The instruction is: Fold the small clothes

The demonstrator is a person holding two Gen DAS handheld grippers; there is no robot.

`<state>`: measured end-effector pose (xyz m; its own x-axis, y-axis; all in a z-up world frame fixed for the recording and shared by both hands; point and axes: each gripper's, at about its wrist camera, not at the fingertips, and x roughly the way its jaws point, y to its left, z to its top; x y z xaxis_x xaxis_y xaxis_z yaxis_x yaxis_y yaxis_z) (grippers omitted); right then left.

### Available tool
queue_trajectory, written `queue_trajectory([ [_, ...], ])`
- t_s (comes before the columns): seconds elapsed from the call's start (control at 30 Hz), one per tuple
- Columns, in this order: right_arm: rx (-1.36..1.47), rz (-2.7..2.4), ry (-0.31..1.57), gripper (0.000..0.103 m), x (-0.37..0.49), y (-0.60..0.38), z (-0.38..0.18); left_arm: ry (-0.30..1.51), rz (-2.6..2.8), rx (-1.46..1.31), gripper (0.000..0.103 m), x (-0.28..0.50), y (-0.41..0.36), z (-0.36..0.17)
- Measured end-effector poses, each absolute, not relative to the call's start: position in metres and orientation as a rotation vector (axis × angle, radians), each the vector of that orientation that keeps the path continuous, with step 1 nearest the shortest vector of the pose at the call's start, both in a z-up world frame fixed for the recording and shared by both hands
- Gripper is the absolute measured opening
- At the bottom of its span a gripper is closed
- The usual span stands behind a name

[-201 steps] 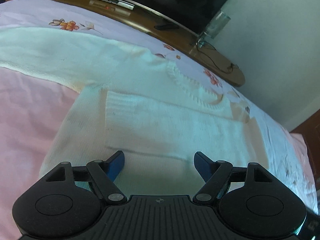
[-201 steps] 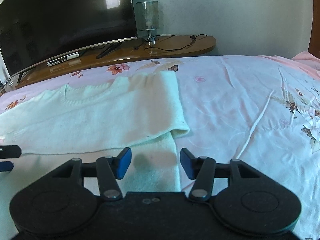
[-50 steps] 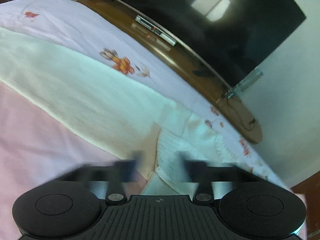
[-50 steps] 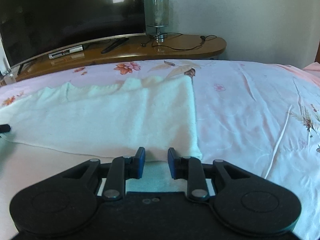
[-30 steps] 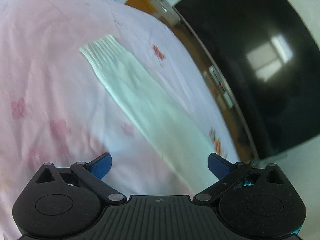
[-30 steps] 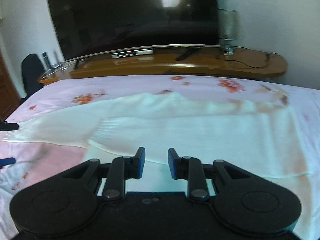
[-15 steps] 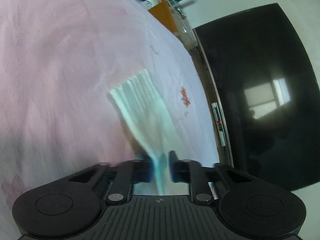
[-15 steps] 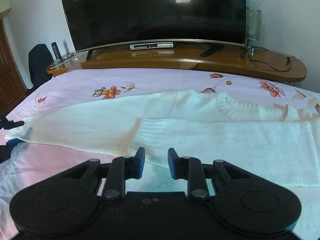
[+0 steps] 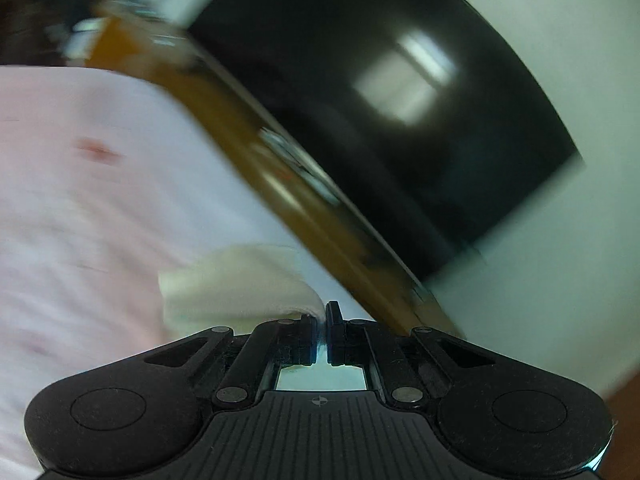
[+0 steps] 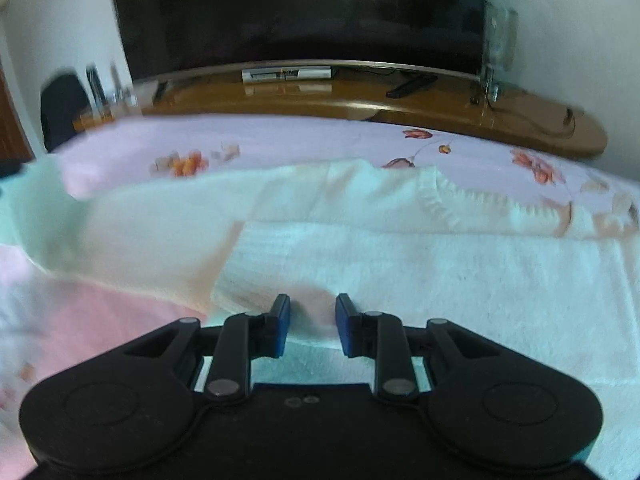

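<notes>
A cream knit sweater (image 10: pixel 400 264) lies on the pink floral bed sheet (image 10: pixel 100 312), one sleeve folded across the body. My left gripper (image 9: pixel 322 316) is shut on the cuff of the other sleeve (image 9: pixel 236 280) and holds it lifted off the bed; the view is blurred by motion. My right gripper (image 10: pixel 313 322) hovers just above the sweater's lower left part, its blue pads (image 10: pixel 282 316) a small gap apart with nothing between them.
A large dark TV (image 10: pixel 296 12) stands on a curved wooden console (image 10: pixel 360 100) beyond the bed, with a remote (image 10: pixel 410 86) and a glass lamp (image 10: pixel 496 40) on it. The bed sheet extends left and right of the sweater.
My left gripper has lifted the gripped sleeve cuff off the bed and swung up. My right gripper has moved in lower over the sweater and its jaws have opened slightly.
</notes>
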<state>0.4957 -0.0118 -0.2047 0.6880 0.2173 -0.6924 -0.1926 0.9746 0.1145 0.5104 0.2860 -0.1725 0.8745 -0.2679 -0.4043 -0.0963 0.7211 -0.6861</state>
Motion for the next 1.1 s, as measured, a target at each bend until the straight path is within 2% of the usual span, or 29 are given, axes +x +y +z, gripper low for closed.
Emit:
queue_trajectory([
  [0.17, 0.071, 0.195, 0.726, 0.024, 0.477, -0.06, -0.179, 0.611, -0.325, -0.643, 0.005, 0.536, 0.161, -0.168],
  [0.3, 0.083, 0.121, 0.717, 0.028, 0.462, -0.11, -0.173, 0.804, -0.426, -0.544, 0.005, 0.557, 0.071, -0.195],
  [0.4, 0.124, 0.085, 0.745, 0.03, 0.454, -0.144, -0.179, 0.903, -0.438, -0.511, 0.008, 0.559, 0.04, -0.206],
  [0.43, 0.136, 0.079, 0.751, 0.03, 0.452, -0.151, -0.182, 0.901, -0.452, -0.51, 0.029, 0.558, 0.034, -0.204],
  [0.47, 0.147, 0.076, 0.754, 0.03, 0.449, -0.157, -0.184, 0.896, -0.465, -0.5, 0.067, 0.551, 0.028, -0.2],
  [0.5, 0.157, 0.075, 0.757, 0.032, 0.446, -0.162, -0.186, 0.877, -0.476, -0.484, 0.082, 0.54, 0.022, -0.195],
  [0.53, 0.165, 0.076, 0.758, 0.035, 0.446, -0.165, -0.189, 0.835, -0.479, -0.459, 0.09, 0.532, 0.016, -0.183],
  [0.6, 0.175, 0.088, 0.752, 0.043, 0.443, -0.17, -0.189, 0.784, -0.502, -0.412, 0.09, 0.507, 0.014, -0.172],
  [0.8, 0.153, 0.17, 0.746, 0.044, 0.448, -0.151, -0.189, 0.779, -0.372, -0.524, 0.09, 0.507, 0.073, -0.153],
  [0.9, 0.092, 0.2, 0.733, 0.05, 0.453, -0.129, -0.19, 0.759, -0.265, -0.516, 0.09, 0.507, 0.11, -0.159],
  [1.1, -0.073, 0.217, 0.701, 0.05, 0.467, -0.078, -0.194, 0.786, -0.136, -0.542, 0.09, 0.506, 0.162, -0.189],
])
